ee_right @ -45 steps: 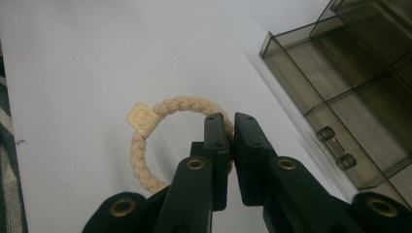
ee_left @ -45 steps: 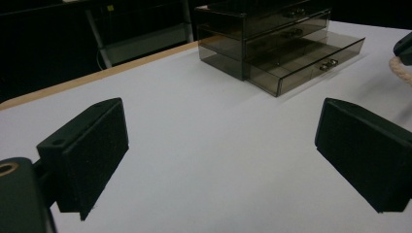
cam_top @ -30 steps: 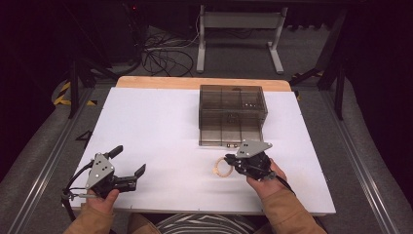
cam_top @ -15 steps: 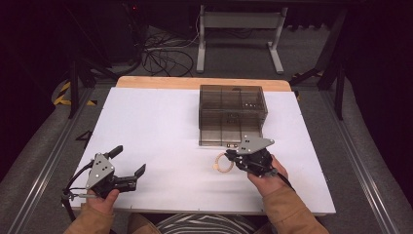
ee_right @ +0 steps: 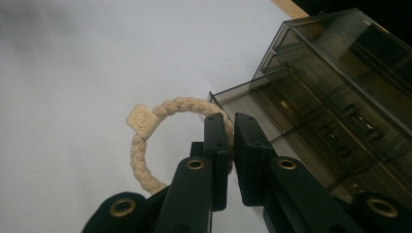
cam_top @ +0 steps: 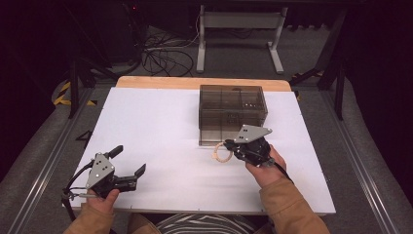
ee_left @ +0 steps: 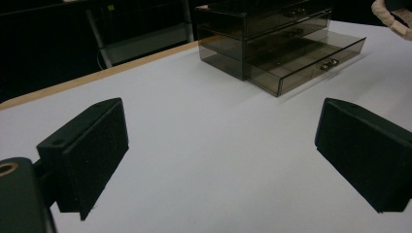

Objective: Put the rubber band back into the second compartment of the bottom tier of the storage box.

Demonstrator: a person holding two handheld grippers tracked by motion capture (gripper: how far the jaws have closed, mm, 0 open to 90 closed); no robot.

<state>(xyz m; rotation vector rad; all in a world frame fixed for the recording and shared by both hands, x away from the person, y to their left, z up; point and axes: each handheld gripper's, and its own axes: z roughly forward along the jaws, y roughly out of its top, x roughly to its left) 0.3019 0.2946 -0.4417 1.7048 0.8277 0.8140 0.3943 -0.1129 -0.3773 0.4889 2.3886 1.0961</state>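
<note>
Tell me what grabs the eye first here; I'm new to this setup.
The right claw, shut on a cream braided bracelet, holds it near the smoky clear drawer box at the white table's far middle, bottom drawer open. The left claw stands open at the near left.

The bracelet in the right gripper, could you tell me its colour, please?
Cream, a braided bracelet; the right gripper view shows it best.

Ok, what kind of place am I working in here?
Probably a lab or recording workspace, not a home: a white table on dark carpet, loose cables behind it, and a metal stand beyond.
</note>
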